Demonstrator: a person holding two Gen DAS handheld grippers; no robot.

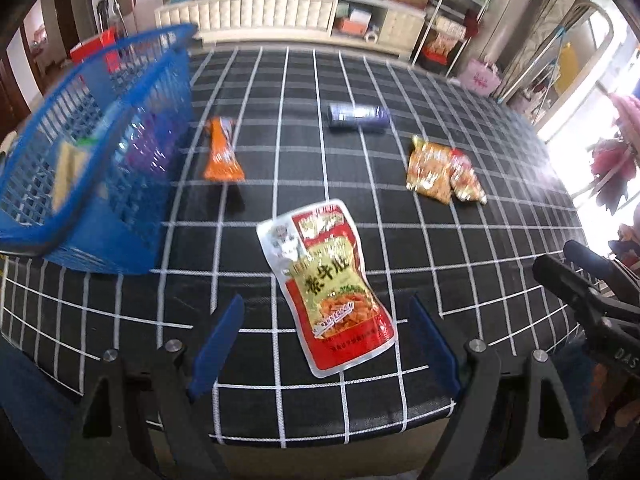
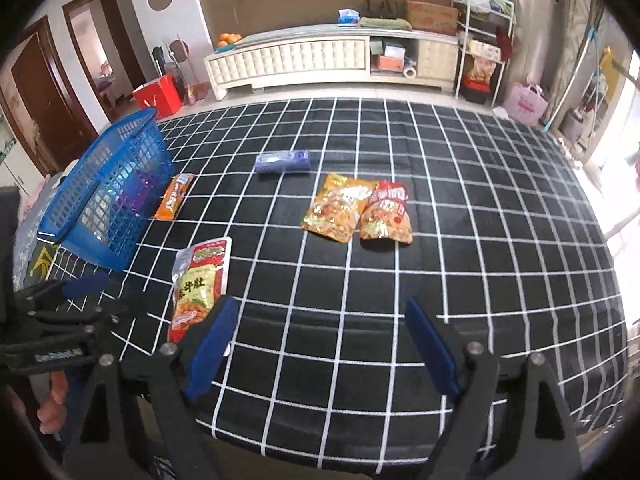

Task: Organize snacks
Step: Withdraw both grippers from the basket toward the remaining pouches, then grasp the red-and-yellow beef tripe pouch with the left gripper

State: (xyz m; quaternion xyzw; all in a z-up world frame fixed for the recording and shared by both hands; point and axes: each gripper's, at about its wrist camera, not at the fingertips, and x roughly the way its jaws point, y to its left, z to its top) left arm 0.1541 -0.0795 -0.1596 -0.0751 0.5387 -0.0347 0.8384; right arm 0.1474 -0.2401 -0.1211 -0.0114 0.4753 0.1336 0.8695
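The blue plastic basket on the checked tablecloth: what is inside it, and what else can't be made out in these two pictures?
- Blue plastic lattice basket: in the left wrist view motion blur and its wall hide the contents; only purple and yellow shapes show.
- Same basket, right wrist view: contents too small to name.
- Red and green snack pouch: its lower end is covered by the right gripper's blue finger.
- Dark blue wrapped packet: label blurred in both views.

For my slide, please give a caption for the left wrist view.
Open left gripper hovers over a red snack pouch beside the blue basket.
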